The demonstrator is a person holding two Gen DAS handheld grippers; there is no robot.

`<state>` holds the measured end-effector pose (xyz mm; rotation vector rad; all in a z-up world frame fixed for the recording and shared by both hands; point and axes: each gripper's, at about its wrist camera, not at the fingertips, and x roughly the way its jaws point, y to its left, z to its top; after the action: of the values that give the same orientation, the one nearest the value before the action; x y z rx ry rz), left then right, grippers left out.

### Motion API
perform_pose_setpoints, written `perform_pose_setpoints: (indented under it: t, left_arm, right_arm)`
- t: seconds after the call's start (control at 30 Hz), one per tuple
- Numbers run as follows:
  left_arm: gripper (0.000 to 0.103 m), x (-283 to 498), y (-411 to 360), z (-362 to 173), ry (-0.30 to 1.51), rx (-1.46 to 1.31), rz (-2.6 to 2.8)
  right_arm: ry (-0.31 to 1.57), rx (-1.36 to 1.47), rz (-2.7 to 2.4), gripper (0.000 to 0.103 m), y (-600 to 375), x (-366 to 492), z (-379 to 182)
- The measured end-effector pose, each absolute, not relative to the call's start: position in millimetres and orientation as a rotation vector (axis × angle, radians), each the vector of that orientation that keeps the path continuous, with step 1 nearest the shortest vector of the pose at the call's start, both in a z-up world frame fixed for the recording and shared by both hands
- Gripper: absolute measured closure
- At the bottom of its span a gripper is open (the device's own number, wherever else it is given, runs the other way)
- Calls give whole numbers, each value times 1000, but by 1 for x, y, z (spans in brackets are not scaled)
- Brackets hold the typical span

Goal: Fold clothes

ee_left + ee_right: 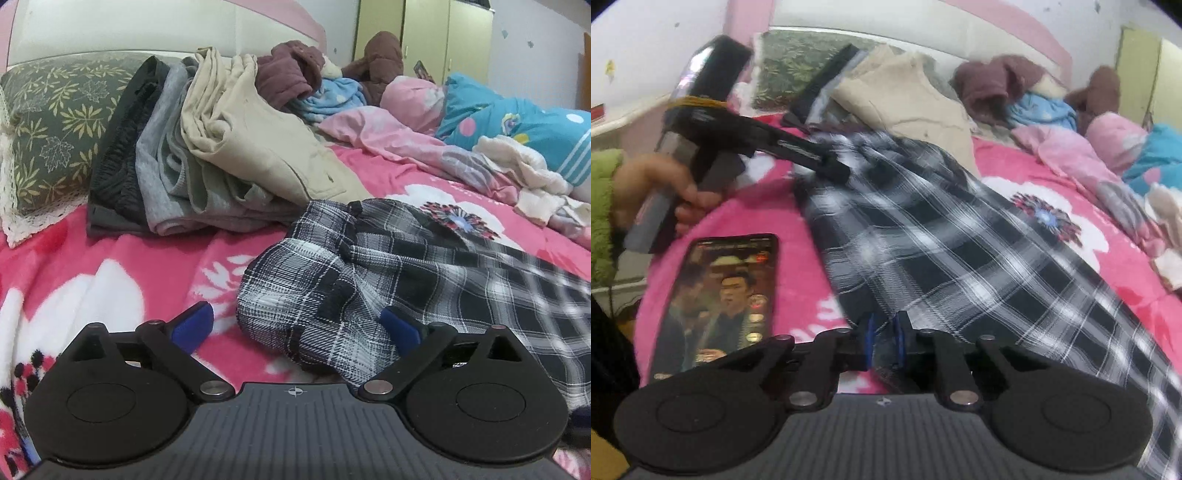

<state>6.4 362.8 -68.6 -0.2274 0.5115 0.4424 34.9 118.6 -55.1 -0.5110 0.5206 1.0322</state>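
Left wrist view: my left gripper [297,325] has its jaws spread wide, blue pads [194,325] well apart. The bunched end of the plaid garment [369,280] sits between them at centre frame, lying on the pink floral bed [92,266]. The right pad looks to be touching the cloth, the left pad stands clear of it, so nothing is pinched here. At upper left a stack of folded clothes [207,147] leans against a leafy pillow [48,122]; loose unfolded pieces lie along the upper right.

Right wrist view: my right gripper [884,341] has its jaws drawn nearly together at lower centre, pinching an edge of the plaid garment [942,236] between the pads. The cloth runs from there up toward upper left, where my other gripper [812,158] reaches it, held by my hand [657,192] in a green sleeve. A phone [720,302] lies on the bed at lower left, just beside the garment.

I judge this cloth thin, light and limp: it will sag and crease wherever I do not support it, and it will not break. Two corners or a hem give the best hold, since a single layer at the edge keeps the fold flat; grabbing the bunched middle would drag in extra layers. The woven surface should not slip from the pads, though a shallow pinch may pull free when I lift.
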Motion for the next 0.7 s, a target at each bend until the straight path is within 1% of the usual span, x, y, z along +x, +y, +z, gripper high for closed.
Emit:
perform_pose_setpoints:
  t: [0.13, 0.33, 0.4, 0.57, 0.7]
  left_arm:
    - [5, 6, 362, -68, 511, -225, 444]
    - [5, 2, 365, -67, 491, -234, 447]
    - [5, -1, 365, -64, 470, -231, 451]
    - [2, -13, 357, -54, 389, -187, 374]
    - [2, -5, 344, -63, 476, -107, 306]
  right_arm:
    - [482, -483, 1052, 92, 119, 33, -42]
    - [522, -480, 1089, 92, 145, 39, -63]
    - [508, -468, 1126, 93, 140, 33, -55]
    - [467, -324, 1011, 93, 94, 42, -22]
    - [518, -273, 867, 93, 39, 56, -13]
